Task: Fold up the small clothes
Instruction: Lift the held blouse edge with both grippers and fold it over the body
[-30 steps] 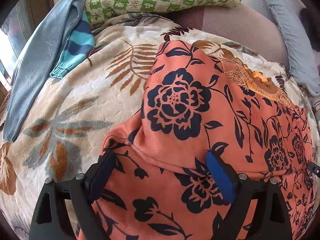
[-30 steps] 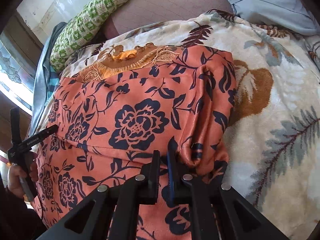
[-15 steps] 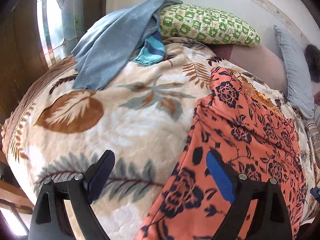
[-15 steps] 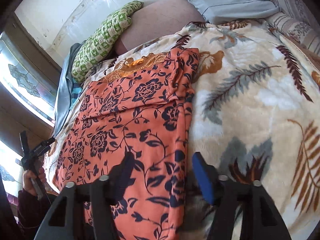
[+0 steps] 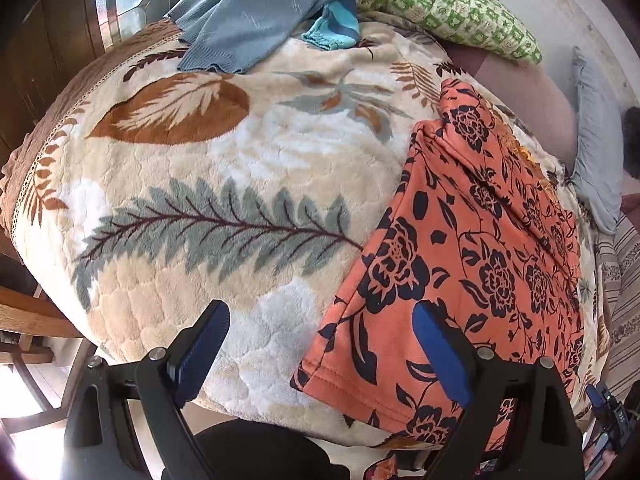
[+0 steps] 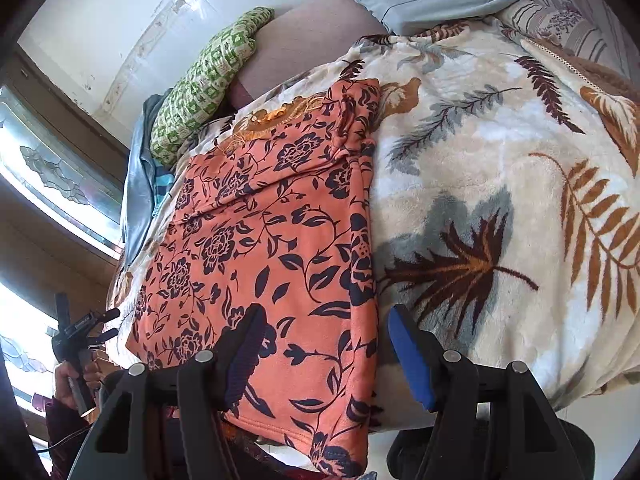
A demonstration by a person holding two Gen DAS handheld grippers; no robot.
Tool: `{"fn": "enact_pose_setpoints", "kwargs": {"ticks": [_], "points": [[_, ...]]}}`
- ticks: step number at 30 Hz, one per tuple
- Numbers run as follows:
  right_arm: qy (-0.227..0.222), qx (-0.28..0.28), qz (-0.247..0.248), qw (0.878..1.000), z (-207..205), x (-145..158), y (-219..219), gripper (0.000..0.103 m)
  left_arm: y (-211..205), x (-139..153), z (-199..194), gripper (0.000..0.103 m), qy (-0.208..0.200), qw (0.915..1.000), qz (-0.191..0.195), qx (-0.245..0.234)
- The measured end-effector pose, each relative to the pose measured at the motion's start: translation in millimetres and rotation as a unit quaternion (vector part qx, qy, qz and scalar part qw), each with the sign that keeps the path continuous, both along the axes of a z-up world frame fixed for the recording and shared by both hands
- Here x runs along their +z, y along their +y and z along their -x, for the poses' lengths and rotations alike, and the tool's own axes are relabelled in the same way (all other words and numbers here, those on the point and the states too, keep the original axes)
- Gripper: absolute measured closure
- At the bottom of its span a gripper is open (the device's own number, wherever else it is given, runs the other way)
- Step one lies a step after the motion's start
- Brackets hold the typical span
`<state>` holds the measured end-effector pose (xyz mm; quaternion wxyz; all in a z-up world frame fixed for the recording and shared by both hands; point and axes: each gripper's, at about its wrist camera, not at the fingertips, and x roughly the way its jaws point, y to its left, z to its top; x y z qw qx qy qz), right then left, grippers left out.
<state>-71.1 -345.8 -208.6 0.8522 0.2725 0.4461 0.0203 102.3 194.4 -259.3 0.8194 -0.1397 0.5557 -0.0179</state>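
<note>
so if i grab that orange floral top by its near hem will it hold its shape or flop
Probably flop: the orange floral top drapes over the bed edge and shows soft creases near its folded sleeve. It looks like light, fleecy knit, so likely easy to lift. On the plush leaf-print blanket it may drag rather than slide.

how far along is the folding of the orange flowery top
Done: the orange floral top lies on the leaf-print blanket with both sides turned in, making a long narrow strip.
In hand: nothing. The left gripper and right gripper hang open over the hem corners, gripping no cloth.
Left: probably folding the strip end to end. The blue-grey sweater by the green pillow lies unfolded.
</note>
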Motion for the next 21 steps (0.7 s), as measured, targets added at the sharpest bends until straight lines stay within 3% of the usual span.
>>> {"fn": "enact_pose_setpoints", "kwargs": {"ticks": [3,6,8,11,12,13,14,17,19,21], "points": [[0.007,-0.003,-0.002,1.0,4,-4,3,0.035,-7,-16,1,0.01,0.032,0.9993,-0.019,-0.01],[0.018,0.001,0.002,1.0,7,-8,6,0.035,-9,-28,7,0.011,0.042,0.9988,-0.008,-0.022],[0.025,-0.002,0.001,1.0,6,-11,6,0.035,-10,-28,13,0.019,0.026,0.9993,-0.011,-0.025],[0.038,-0.011,-0.013,0.999,5,-16,1,0.035,-10,-23,17,0.055,0.008,0.9991,-0.021,-0.035],[0.043,-0.014,-0.016,0.999,4,-17,-1,0.035,-8,-22,18,0.077,0.0,0.9992,-0.009,-0.038],[0.046,-0.018,-0.017,0.999,4,-18,-2,0.035,-7,-21,18,0.089,-0.003,0.9991,0.01,-0.041],[0.049,-0.022,-0.018,0.998,5,-19,-3,0.035,-6,-20,17,0.089,-0.003,0.9988,0.021,-0.044],[0.07,-0.03,-0.009,0.997,6,-24,-3,0.035,-15,-20,17,0.087,-0.009,0.9979,0.003,-0.065],[0.083,-0.029,-0.014,0.996,7,-29,-3,0.035,-19,-21,15,0.062,-0.007,0.9976,0.01,-0.068],[0.1,-0.02,-0.027,0.994,6,-36,1,0.035,-22,-20,13,0.054,-0.014,0.997,0.028,-0.071]]}}
